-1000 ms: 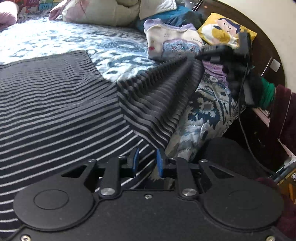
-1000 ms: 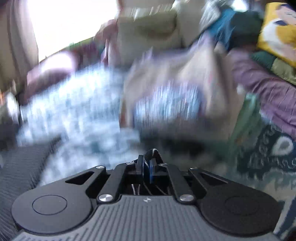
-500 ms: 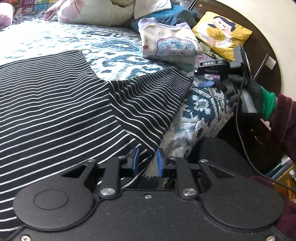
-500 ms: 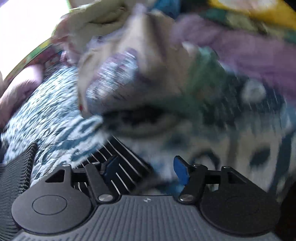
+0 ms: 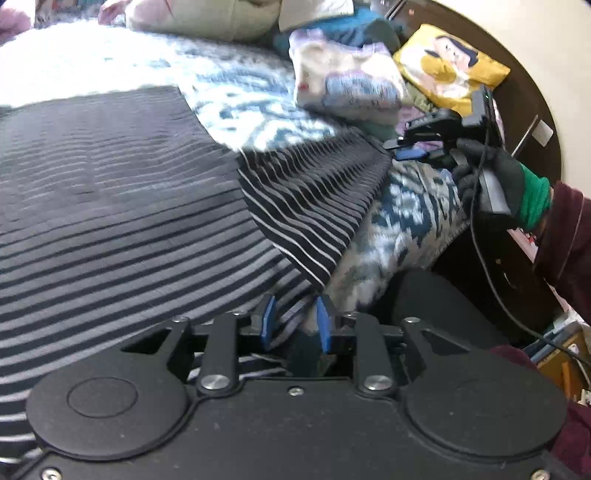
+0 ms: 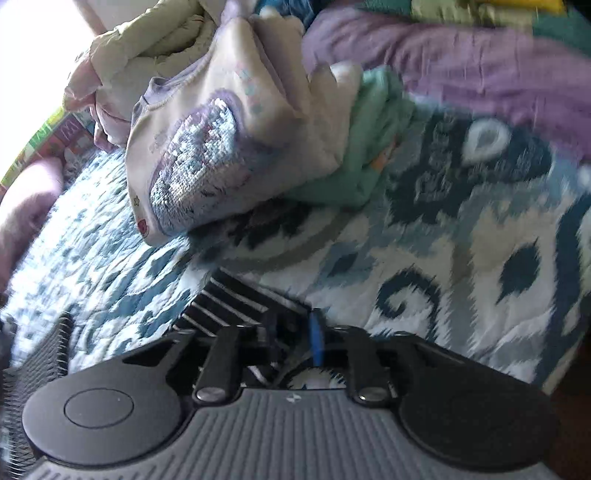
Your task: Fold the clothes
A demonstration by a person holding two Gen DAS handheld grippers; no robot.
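Observation:
A black shirt with thin white stripes (image 5: 122, 206) lies spread on the bed. Its sleeve (image 5: 317, 199) stretches toward the right. My left gripper (image 5: 293, 325) is shut on the shirt's near edge, with cloth bunched between the blue pads. My right gripper (image 6: 293, 334) is shut on the sleeve's cuff (image 6: 236, 302). It shows in the left wrist view (image 5: 417, 147) at the sleeve's far end, held by a gloved hand.
The bed has a blue and white patterned quilt (image 5: 251, 107). A folded cream and lilac top (image 6: 221, 140) sits on green cloth (image 6: 373, 147) beyond the cuff. A yellow cushion (image 5: 450, 66) and pillows (image 5: 207, 18) lie at the back. The bed's edge drops off at the right.
My right gripper let go of the sleeve a half second ago, and has now closed on the cuff again. The left gripper has kept its hold.

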